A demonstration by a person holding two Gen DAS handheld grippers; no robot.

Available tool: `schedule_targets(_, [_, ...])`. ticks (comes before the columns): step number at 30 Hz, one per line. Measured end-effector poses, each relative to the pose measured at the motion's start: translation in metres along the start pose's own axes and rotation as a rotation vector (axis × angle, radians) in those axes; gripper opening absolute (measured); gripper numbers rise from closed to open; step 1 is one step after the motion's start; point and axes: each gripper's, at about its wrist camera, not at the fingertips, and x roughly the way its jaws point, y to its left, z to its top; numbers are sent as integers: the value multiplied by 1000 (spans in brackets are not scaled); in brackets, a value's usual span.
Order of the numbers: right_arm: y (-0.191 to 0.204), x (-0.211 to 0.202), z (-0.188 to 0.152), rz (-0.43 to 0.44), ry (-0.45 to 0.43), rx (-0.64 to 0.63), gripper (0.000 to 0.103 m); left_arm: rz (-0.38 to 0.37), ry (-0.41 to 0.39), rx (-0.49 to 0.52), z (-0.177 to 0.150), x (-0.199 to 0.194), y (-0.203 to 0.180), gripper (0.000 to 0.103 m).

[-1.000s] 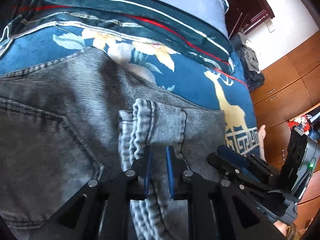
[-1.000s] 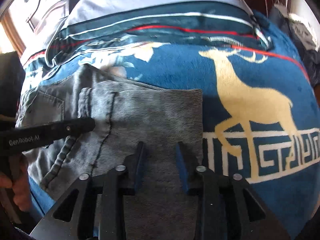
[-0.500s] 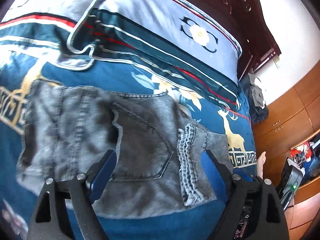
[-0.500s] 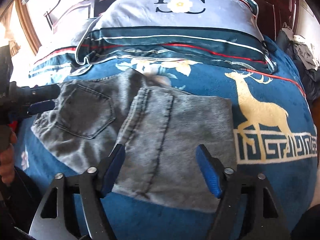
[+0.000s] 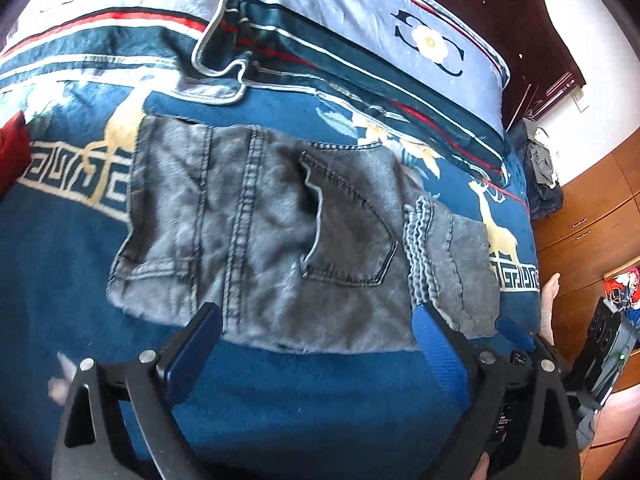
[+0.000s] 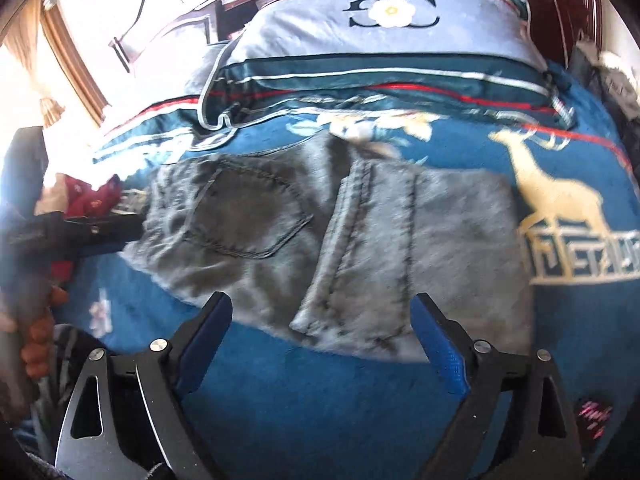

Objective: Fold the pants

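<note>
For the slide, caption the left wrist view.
Open left gripper above folded grey jeans on a blue deer blanket.

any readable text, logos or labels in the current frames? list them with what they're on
No words or numbers can be read.
Back-to-back "C" emblem around a white flower: on the pillow, a logo rather than text.
Small white print on the right gripper's body: too small to read.
Jeans: no visible label.

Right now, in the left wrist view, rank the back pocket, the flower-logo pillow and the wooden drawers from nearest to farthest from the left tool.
1. Back pocket on the grey jeans, just ahead of the left tool.
2. Flower-logo pillow, beyond, at the bed's head.
3. Wooden drawers, far right.
</note>
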Motion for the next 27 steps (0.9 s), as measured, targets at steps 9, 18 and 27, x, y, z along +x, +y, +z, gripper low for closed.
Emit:
schedule_targets(9, [20,-16,-30,70,-28,-7,92,76,-7,14,-6,-22,25,100])
schedule_targets(18, [62,-3,-30,123,-7,-148,92,83,-19,-113,10,-41,75,100])
schedule_targets(27, [123,33,-22,165,28,-360,92,60,17,-203,32,-28,108,100])
